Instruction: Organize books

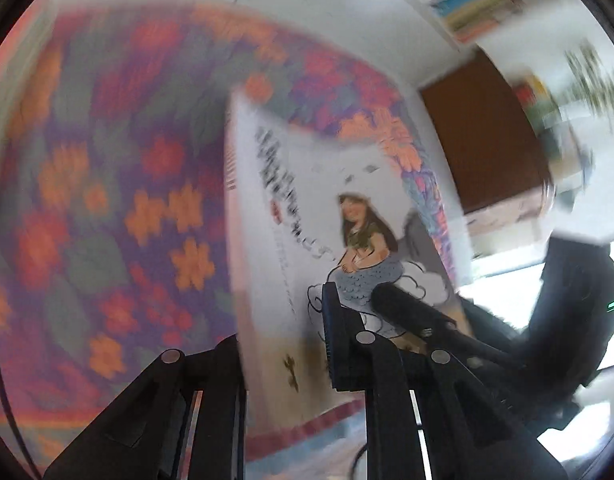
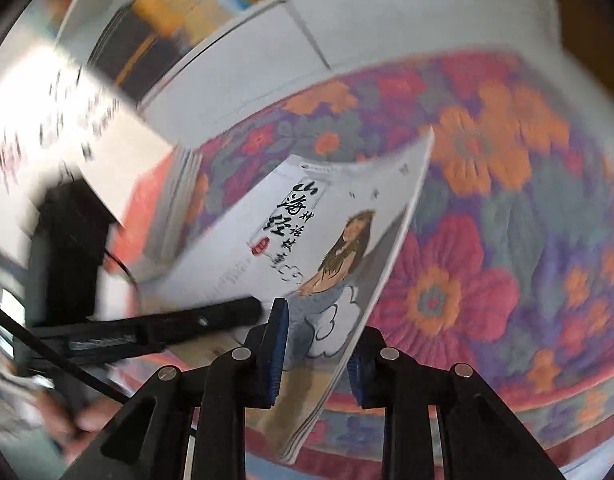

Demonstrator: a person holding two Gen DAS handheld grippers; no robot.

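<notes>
Right wrist view — both the right gripper [image 2: 313, 344] and left gripper [image 1: 283, 320] pinch one white storybook [image 2: 307, 240] above the flowery bedspread [image 2: 507, 240] — not yet on the bookshelf [image 1: 467, 4].

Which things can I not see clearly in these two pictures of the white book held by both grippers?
- Left wrist view: title on the white book, smeared by motion blur.
- Left wrist view: spines of the shelved books, blurred and small at the rim.
- Right wrist view: the white book's lower corner, behind the right gripper.
- Right wrist view: the second book held at left, overexposed, text unreadable.
</notes>
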